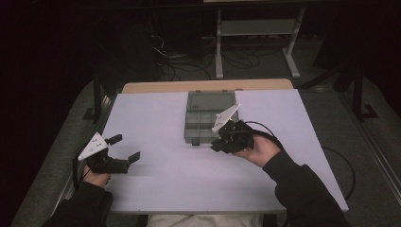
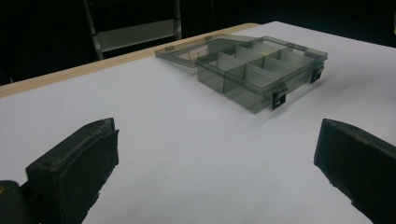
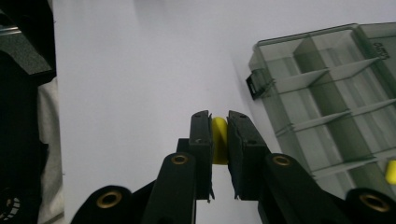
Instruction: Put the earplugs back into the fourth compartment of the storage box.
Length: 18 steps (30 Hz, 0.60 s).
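A smoky clear compartment box [image 1: 204, 124] lies open on the white table [image 1: 161, 179], its lid [image 1: 211, 100] flat behind it. In the left gripper view the box [image 2: 261, 70] stands ahead with several compartments that look empty. My left gripper [image 1: 127, 147] rests open at the table's left, nothing between its jaws. My right gripper [image 1: 216, 144] hovers at the box's near right corner, shut on a small yellow piece [image 3: 219, 140]. Beside it the box [image 3: 327, 107] shows another yellow piece [image 3: 391, 171] in a near compartment.
A tan wooden edge [image 1: 208, 86] runs behind the white table. Beyond it stand a white metal frame [image 1: 257, 28] and floor cables [image 1: 189, 61] in the dark. Bare white surface spans the table between the two grippers.
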Available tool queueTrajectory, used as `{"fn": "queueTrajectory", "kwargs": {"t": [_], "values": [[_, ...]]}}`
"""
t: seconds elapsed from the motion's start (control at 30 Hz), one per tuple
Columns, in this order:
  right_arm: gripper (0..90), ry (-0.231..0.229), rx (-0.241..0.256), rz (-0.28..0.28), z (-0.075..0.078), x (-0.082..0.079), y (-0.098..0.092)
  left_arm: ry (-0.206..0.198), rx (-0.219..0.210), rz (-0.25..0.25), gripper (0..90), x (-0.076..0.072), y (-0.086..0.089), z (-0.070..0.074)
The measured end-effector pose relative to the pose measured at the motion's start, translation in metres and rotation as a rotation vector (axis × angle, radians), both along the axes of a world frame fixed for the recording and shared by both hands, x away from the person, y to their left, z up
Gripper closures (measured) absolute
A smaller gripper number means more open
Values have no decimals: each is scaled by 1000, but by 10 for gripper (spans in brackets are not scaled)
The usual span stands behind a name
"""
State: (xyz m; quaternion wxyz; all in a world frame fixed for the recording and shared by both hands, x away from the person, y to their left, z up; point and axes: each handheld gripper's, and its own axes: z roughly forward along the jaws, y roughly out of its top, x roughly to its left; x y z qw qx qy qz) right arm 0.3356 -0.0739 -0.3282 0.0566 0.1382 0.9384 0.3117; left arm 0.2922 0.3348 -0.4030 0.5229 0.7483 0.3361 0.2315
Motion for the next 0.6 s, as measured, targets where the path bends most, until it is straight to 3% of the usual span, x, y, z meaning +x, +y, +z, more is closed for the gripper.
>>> {"fn": "queueTrajectory", "kwargs": {"t": [0.6], "values": [[789,-24,-14,-82,27,49,-17,0,1,-1,0,0,0,0]]}}
